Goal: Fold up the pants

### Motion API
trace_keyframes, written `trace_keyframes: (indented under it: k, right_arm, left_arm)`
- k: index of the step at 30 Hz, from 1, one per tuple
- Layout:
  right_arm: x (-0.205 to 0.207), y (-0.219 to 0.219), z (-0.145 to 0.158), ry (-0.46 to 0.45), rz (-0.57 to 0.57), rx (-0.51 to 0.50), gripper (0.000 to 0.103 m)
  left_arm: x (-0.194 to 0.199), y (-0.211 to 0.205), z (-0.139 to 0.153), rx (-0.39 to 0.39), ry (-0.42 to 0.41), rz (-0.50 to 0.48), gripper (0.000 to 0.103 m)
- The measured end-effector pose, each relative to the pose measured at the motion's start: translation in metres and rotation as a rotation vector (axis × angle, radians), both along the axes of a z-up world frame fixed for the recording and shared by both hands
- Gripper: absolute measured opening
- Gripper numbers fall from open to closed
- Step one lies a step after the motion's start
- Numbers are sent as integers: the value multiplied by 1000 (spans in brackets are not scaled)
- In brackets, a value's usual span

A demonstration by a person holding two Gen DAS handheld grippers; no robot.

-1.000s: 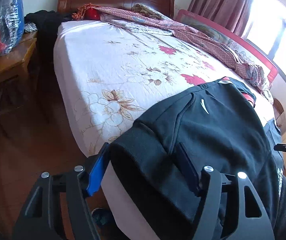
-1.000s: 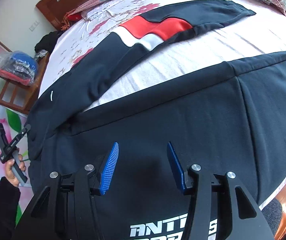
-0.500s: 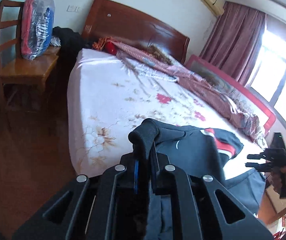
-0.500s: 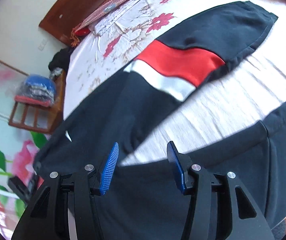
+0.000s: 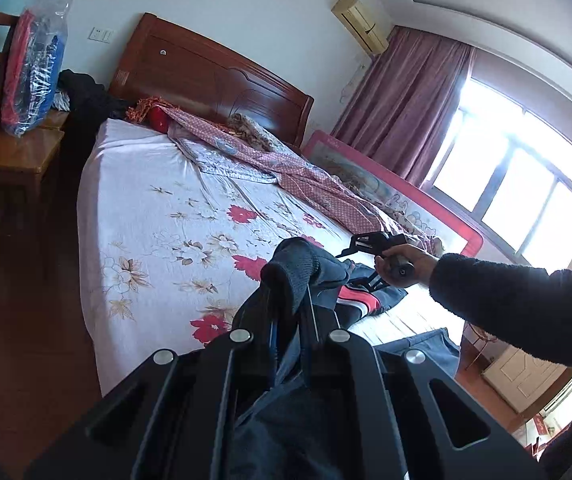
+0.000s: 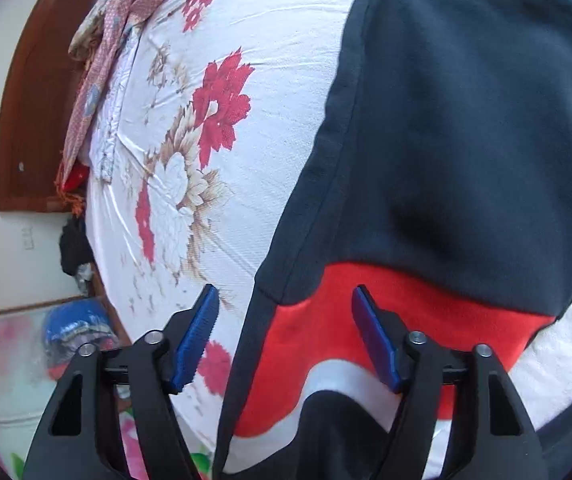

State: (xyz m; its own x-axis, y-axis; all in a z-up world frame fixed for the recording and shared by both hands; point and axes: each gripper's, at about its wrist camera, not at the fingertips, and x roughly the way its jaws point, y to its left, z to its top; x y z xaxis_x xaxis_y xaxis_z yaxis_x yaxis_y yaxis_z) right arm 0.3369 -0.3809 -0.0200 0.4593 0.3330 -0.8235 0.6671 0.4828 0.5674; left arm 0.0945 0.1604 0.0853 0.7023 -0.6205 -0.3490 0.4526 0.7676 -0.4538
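Pinching pants [image 5: 292, 276] cuff, left gripper [image 5: 292, 320]; right gripper [image 6: 286, 320] fingers spread, seemingly above red band.

Right claw [image 6: 286, 334] open over pants [image 6: 446, 160] leg (red band) on floral bed sheet [image 6: 213, 160]

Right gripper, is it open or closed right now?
Open. In the right wrist view the right gripper has its blue pads spread wide over the red band of the pants, clamping nothing.

Matt fleecy cloth pants [image 6: 466, 152]; glossy wood headboard [image 5: 205, 76].
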Motion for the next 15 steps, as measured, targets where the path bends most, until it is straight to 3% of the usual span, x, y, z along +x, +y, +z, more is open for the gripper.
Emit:
trace_keyframes:
  k: [1, 3, 6, 9, 12, 15]
  right_arm:
    - [-2, 2, 1, -16, 17, -16, 11]
    - [-16, -2, 10, -114, 9, -5, 7]
    - [-54, -15, 34, -274, -1, 20, 6]
    - [-120, -23, 64, -417, 32, 52, 5]
    - [-197, -22, 78, -465, 60, 43, 5]
    - [-270, -17, 61, -447, 44, 50, 5]
  left_arm:
    - [0, 1, 0, 9, 1, 8, 8]
    - [1, 3, -2, 26, 2, 44, 8]
    - [-1, 10, -4, 27, -4, 84, 8]
    - [-10, 20, -7, 18, 0, 98, 9]
    - [-26, 28, -13, 43, 29, 110, 11]
    - [-43, 29, -22, 68, 67, 94, 14]
